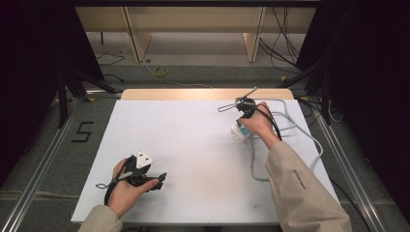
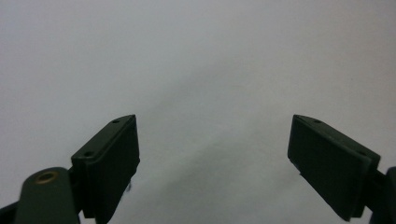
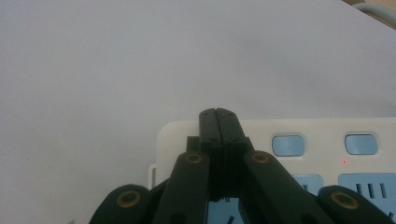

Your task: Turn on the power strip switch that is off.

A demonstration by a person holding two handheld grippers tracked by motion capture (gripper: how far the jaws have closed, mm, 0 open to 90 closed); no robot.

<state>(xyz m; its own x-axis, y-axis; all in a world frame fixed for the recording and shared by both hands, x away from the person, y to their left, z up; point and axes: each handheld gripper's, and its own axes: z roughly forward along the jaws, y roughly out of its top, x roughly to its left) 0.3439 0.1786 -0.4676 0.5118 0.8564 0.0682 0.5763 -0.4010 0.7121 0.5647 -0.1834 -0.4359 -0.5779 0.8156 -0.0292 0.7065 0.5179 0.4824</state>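
On the white table (image 1: 193,145) there are two grippers and one power strip, with one cable running from it; at the left of the high view the left gripper (image 1: 162,178) lies low over the near part of the table in the person's left hand (image 1: 128,191), with a grey three-cornered plate on top; in the left gripper view its two black jaws stand wide apart (image 2: 212,163), with nothing between them but bare white surface; well apart from it, toward the far right of the table, the right gripper (image 1: 241,128) is held in the person's right hand (image 1: 256,126), pointing down at the white power strip (image 1: 238,133), which lies just under that hand; in the right gripper view the two jaws are pressed flat together (image 3: 218,123), holding nothing, their tips over the strip's pale top near its end; whether they touch it I cannot tell; on the strip (image 3: 299,135) that view shows two small blue buttons, one tiny red light and parts of blue socket faces below, partly hidden by the gripper; one grey cable (image 1: 290,130) loops from the strip across the right side of the table, curling round the beige sleeve (image 1: 295,188).
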